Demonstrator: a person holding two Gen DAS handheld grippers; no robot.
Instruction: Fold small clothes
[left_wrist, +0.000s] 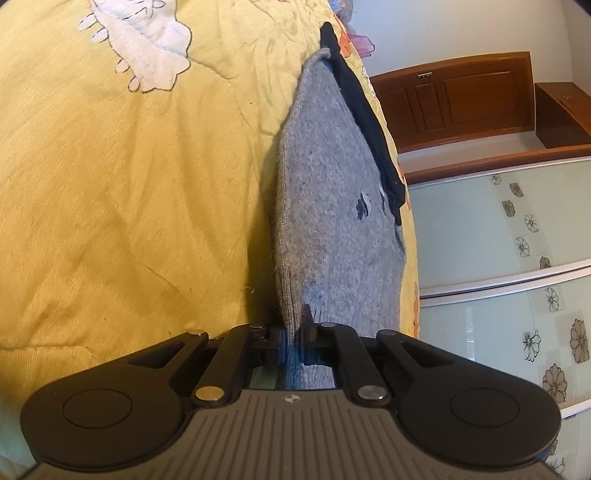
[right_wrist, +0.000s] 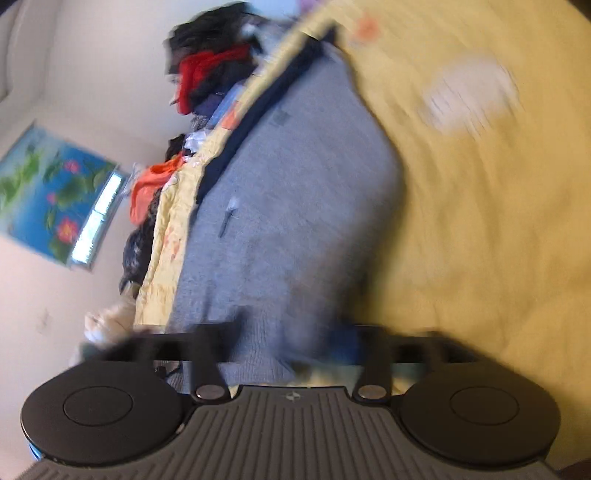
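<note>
- Left wrist view: the left gripper (left_wrist: 295, 338) is clamped tight on the near edge of a grey knit garment (left_wrist: 328, 206), which lies stretched away across a yellow quilt (left_wrist: 129, 192) on the bed.
- Along the garment's far side runs a dark trim (left_wrist: 364, 122).
- Right wrist view, blurred: the right gripper (right_wrist: 291, 341) stands wide apart, pressing on nothing, with the grey cloth (right_wrist: 295, 206) beneath it.
- Beyond the quilt's edge (right_wrist: 480, 221) sits a pile of clothes (right_wrist: 210, 66).
</note>
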